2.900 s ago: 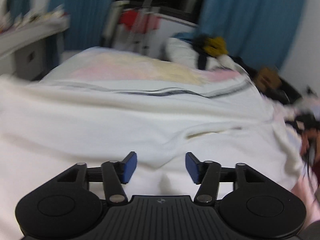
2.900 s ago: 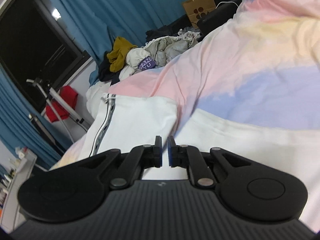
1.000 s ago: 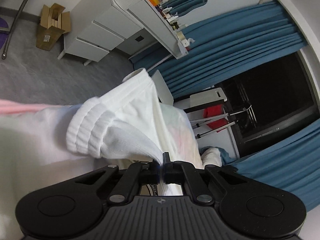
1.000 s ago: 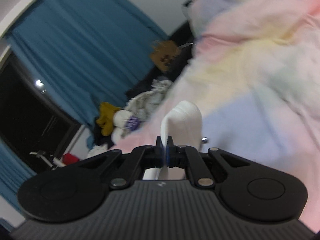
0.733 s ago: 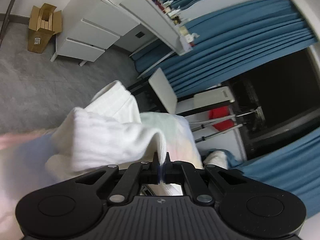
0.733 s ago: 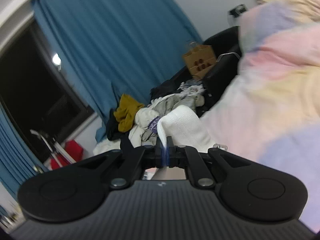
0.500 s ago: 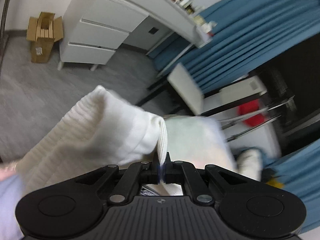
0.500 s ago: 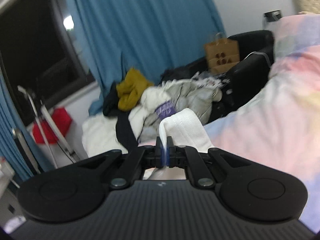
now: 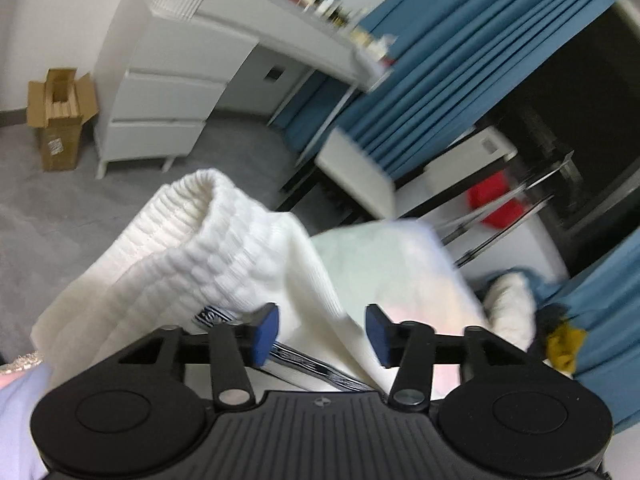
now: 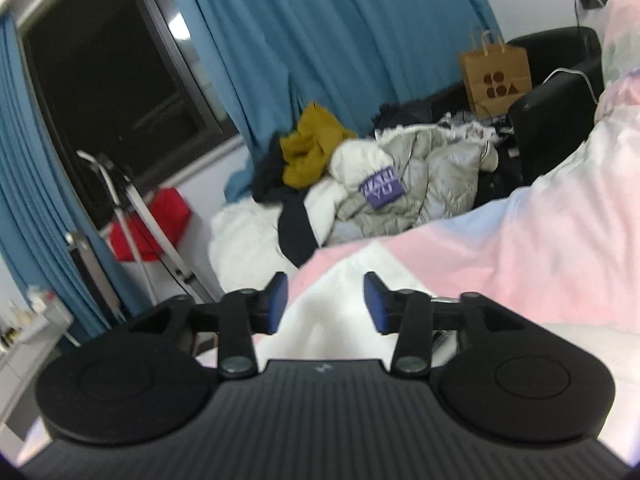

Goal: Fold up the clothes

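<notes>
A white garment (image 9: pixel 224 256) with a ribbed hem and a black-and-white patterned stripe (image 9: pixel 304 364) is bunched in front of my left gripper (image 9: pixel 322 334). That gripper is open, and a fold of the white fabric drapes loosely between its blue pads without being pinched. In the right wrist view my right gripper (image 10: pixel 326 304) is open too, hovering just above another part of the white garment (image 10: pixel 336 312) that lies on the pastel pink and blue duvet (image 10: pixel 520 248).
A heap of clothes (image 10: pixel 384 188) lies at the far end of the bed, with a brown paper bag (image 10: pixel 496 76) and black chair behind. Blue curtains (image 10: pixel 340 40), a white drawer unit (image 9: pixel 168 96), a cardboard box (image 9: pixel 60 116) and a red item (image 9: pixel 492 200) stand around.
Both grippers were shut on the white garment and lifting it half a second ago; now both have opened and let it go, and the fabric has dropped onto the bed.
</notes>
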